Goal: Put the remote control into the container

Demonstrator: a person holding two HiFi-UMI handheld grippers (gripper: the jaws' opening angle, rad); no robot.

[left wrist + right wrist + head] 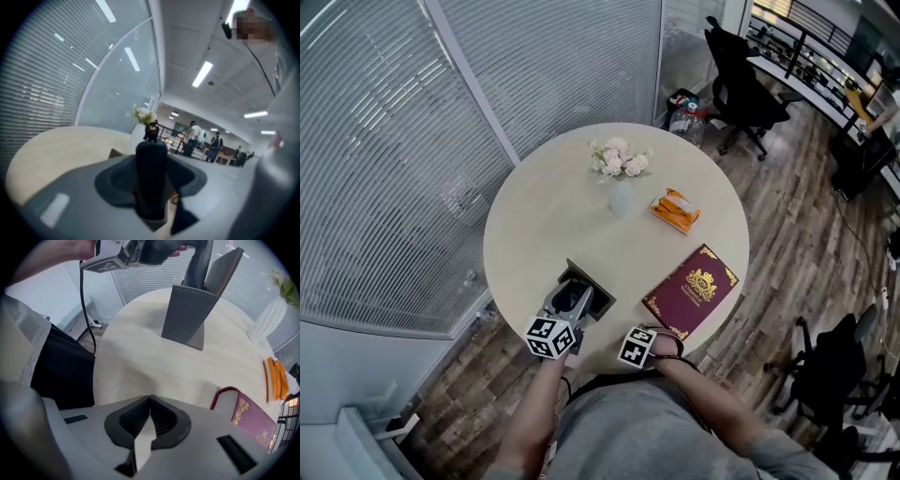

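My left gripper [571, 300] is shut on a black remote control [151, 161], which stands up between its pads. It hovers over a grey, angular container [589, 285] near the front left of the round table [544, 220]. In the right gripper view the remote control [196, 266] slants down behind the front wall of the container [187, 317], with the left gripper [157, 249] above it. My right gripper [150, 403] points down at the bare tabletop, shut with nothing in it. In the head view the right gripper [639, 345] is at the table's front edge.
A maroon book [692, 291] lies right of the container, close to my right gripper. A white vase of flowers [620, 176] and an orange packet [675, 211] sit farther back. Glass walls with blinds stand on the left, and office chairs [741, 89] on the right.
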